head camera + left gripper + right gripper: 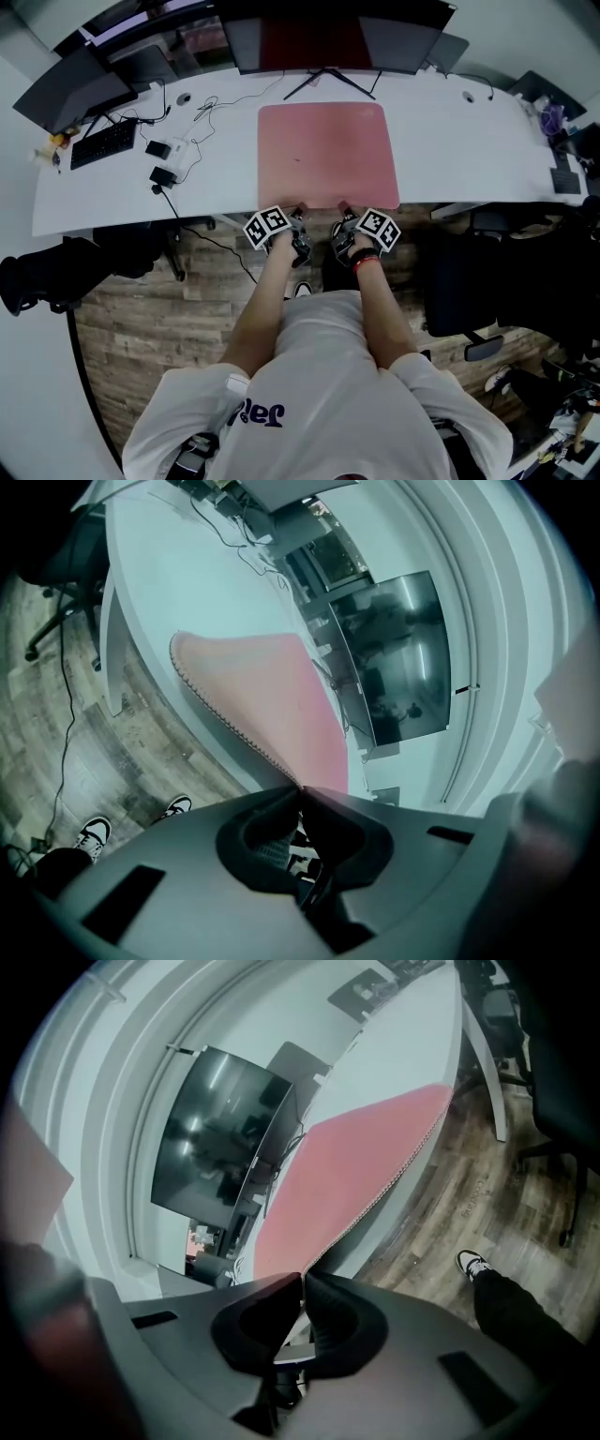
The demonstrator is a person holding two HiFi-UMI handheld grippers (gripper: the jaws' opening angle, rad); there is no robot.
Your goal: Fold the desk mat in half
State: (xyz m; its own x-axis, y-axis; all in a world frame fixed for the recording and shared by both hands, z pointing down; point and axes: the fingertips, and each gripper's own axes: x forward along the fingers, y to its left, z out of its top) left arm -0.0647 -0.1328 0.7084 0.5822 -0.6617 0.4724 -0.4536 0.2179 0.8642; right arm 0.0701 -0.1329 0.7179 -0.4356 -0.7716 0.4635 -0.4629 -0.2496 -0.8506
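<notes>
Head view: nearest us, our forearms reached over the wood floor [141,309] to the near edge of the white desk [459,150]. We had the left gripper [298,212] pinched shut on the near edge of the pink desk mat [328,155], left of that edge's middle. The right gripper [343,208] clamped the same edge just beside it. Each gripper view showed the mat's stitched rim running straight into jaws pressed together on it. Beyond, the mat lay across the desk's middle, its far edge near the monitor stand [328,80]. A keyboard [103,143] sat toward the far-left corner.
</notes>
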